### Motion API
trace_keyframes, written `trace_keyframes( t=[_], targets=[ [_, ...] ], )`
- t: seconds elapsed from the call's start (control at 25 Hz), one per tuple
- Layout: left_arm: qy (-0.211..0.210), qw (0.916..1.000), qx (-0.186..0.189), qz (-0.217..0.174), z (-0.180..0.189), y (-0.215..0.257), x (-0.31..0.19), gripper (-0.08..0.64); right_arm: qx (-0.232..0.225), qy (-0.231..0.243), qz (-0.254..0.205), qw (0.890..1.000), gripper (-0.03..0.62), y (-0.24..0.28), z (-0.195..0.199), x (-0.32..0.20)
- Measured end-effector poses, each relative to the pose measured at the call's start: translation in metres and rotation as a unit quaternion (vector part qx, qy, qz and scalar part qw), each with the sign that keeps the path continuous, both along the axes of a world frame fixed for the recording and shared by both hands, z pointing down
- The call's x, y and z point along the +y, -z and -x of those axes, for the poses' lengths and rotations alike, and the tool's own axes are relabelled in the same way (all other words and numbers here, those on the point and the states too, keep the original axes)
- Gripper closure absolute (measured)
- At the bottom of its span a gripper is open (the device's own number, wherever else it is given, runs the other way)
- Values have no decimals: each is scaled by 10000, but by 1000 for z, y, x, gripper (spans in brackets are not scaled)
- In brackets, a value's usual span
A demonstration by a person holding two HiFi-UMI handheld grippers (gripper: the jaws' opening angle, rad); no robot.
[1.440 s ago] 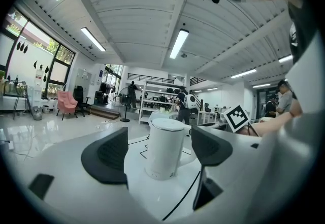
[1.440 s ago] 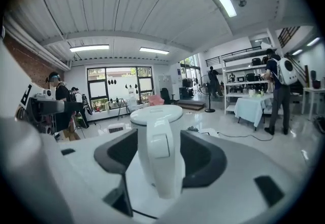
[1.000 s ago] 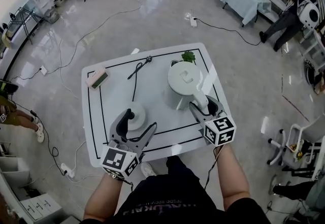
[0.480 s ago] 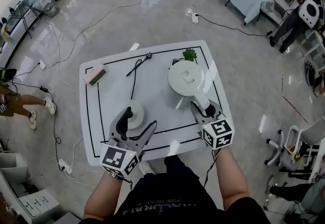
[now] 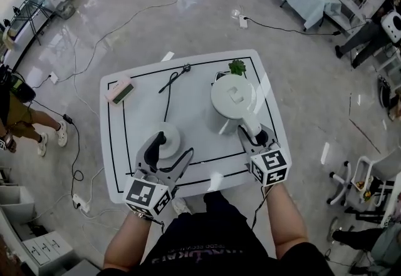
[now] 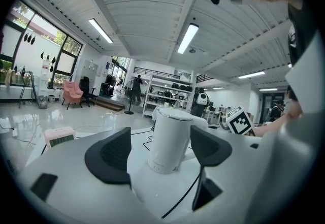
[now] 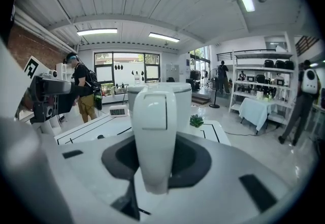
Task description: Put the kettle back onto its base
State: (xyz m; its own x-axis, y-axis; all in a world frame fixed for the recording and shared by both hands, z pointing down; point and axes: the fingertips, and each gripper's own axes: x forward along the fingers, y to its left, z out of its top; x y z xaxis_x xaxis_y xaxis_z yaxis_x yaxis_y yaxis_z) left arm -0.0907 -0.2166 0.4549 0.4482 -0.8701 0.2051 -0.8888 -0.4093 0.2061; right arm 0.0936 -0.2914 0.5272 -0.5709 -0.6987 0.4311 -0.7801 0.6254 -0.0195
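Kettle [image 5: 232,102]: smooth white plastic, cylindrical, standing upright on the right half of the white, black-lined table [image 5: 116,162], well apart from its base [image 5: 168,138], a flat round white disc.

Right gripper [image 5: 255,137]: jaws closing on the glossy, rounded handle [image 7: 152,136]; dark pads appear to be touching both sides.

Left gripper [image 5: 174,147]: hovering by the base, jaws standing apart, holding nothing.

Head view is showing the lid's square tab from above. Only the left gripper view is showing the kettle side-on. Only the right gripper view is showing the display on the small clock [image 7: 118,111].
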Motion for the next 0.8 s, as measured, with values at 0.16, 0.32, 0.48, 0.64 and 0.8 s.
trace_keyframes(
  t=[0.16, 0.32, 0.48, 0.64, 0.8],
  targets=[
    [8, 10000, -26, -34, 4, 3, 1, 244, -46, -36, -78, 10000, 479, 1, 0, 1],
    [-11, 10000, -37, -37, 6, 3, 4, 337, -135, -58, -180, 9997, 479, 3, 1, 1],
    [63, 9999, -14, -87, 12, 5, 7, 524, -218, -72, -316, 9992, 479, 9, 2, -1],
    [116, 9999, -6, -89, 19, 7, 7, 555, -229, -61, -402, 9989, 479, 14, 6, -4],
    [240, 9996, 23, -132, 27, 12, 6, 557, -208, -12, -492, 9986, 480, 22, 11, -8]
  ],
)
